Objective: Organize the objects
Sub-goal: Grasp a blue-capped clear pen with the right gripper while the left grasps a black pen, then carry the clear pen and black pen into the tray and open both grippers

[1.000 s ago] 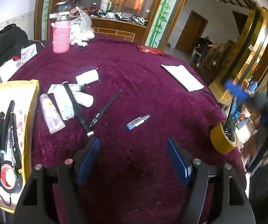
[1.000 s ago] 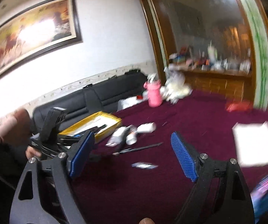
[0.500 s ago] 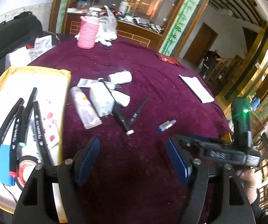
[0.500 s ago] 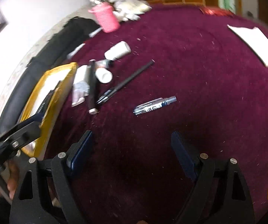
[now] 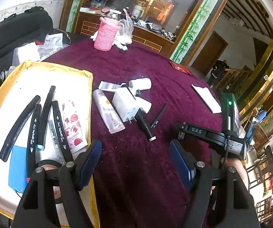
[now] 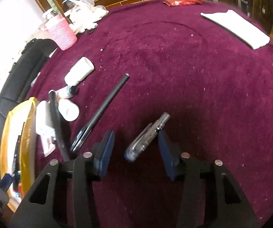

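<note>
Your right gripper has dropped low, jaws spread around the clear pen lying on the maroon cloth, not yet squeezing. Your left gripper hangs open, empty, beside the yellow tray, likely the pen's destination.

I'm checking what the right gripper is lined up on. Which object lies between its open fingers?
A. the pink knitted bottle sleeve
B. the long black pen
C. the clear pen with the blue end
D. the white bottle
C: in the right wrist view the clear pen with the blue end lies on the tablecloth between the fingers of the open right gripper, the long black pen being off to the left of them.
</note>
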Tool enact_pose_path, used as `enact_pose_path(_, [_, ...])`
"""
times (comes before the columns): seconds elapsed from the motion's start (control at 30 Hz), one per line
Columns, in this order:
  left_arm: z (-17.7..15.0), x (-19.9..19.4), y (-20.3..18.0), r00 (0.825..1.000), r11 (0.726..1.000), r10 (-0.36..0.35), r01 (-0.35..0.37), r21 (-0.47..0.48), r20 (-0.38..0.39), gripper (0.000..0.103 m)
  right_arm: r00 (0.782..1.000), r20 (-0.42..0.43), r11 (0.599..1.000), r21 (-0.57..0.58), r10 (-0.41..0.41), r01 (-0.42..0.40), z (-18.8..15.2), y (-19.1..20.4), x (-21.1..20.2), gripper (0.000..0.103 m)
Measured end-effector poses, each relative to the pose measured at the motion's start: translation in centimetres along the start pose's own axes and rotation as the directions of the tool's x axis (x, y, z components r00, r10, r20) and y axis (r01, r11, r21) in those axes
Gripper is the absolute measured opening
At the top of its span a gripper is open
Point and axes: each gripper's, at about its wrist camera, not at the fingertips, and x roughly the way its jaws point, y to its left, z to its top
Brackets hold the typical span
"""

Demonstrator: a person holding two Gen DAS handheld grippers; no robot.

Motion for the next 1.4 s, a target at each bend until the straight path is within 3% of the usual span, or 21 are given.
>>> enact_pose_path(0.03, [-0.1,0.0,-0.1,1.0,1.0,0.002,-0.002,0.005,0.0,0.074,1.0,0.007,1.0,-0.014,-0.015,0.015,0.1,0.2,0.2,0.044])
enact_pose_path(0.13, [-0.1,-0.1,-0.6,1.0,1.0,0.01,-0.01,0.022,0.002,0.074,0.999,0.021,0.998,-0.038,-0.04,0.041,0.3,0.1,0.4,0.015])
enact_pose_path(0.43, [1.5,1.6,-4.1,0.999,0.993,0.004,0.0,0.122,-0.035,0.074,0.994,-0.013,0.992,-0.061,0.11,-0.111,-1.5,-2.2,-1.2,0.015])
enact_pose_path(0.57, [2.4,4.6,-6.4,0.996,0.978,0.026,-0.007,0.209,-0.088,0.074,0.99,-0.017,0.981,-0.138,0.138,-0.139,-1.9,-2.4,-1.3,0.015])
enact_pose_path(0.8, [3.5,9.8,-9.7,0.988,0.926,0.077,-0.02,0.376,-0.137,0.073,0.979,0.022,0.971,-0.136,0.204,-0.199,-2.6,-3.2,-1.5,0.015])
enact_pose_path(0.87, [3.7,11.2,-10.3,0.986,0.912,0.087,-0.021,0.409,-0.143,0.067,0.972,0.018,0.967,-0.104,0.236,-0.233,-2.4,-3.8,-1.4,0.015])
enact_pose_path(0.93, [3.8,12.9,-10.9,0.976,0.891,0.133,-0.042,0.453,-0.171,0.05,0.964,0.014,0.962,-0.073,0.266,-0.264,-2.3,-4.4,-1.4,0.015])
enact_pose_path(1.07, [3.2,16.0,-10.6,0.942,0.862,0.253,-0.116,0.493,-0.221,0.033,0.956,0.008,0.955,-0.046,0.294,-0.294,-2.2,-4.7,-1.3,0.015])
enact_pose_path(1.1, [3.0,16.4,-10.3,0.933,0.862,0.273,-0.129,0.491,-0.235,0.017,0.953,0.006,0.952,-0.038,0.303,-0.302,-2.2,-4.9,-1.3,0.015])
enact_pose_path(1.13, [2.8,16.4,-10.2,0.933,0.863,0.278,-0.138,0.486,-0.229,0.011,0.95,0.004,0.95,-0.031,0.311,-0.311,-2.2,-5.0,-1.2,0.015])
enact_pose_path(1.23, [1.9,15.3,-10.1,0.924,0.867,0.292,-0.146,0.476,-0.248,0.008,0.945,-0.002,0.945,-0.02,0.326,-0.326,-2.1,-5.2,-1.1,0.015])
enact_pose_path(1.4, [-1.0,11.6,-9.0,0.903,0.908,0.278,-0.136,0.397,-0.327,0.008,0.943,-0.006,0.943,-0.014,0.333,-0.333,-2.0,-5.3,-1.1,0.015])
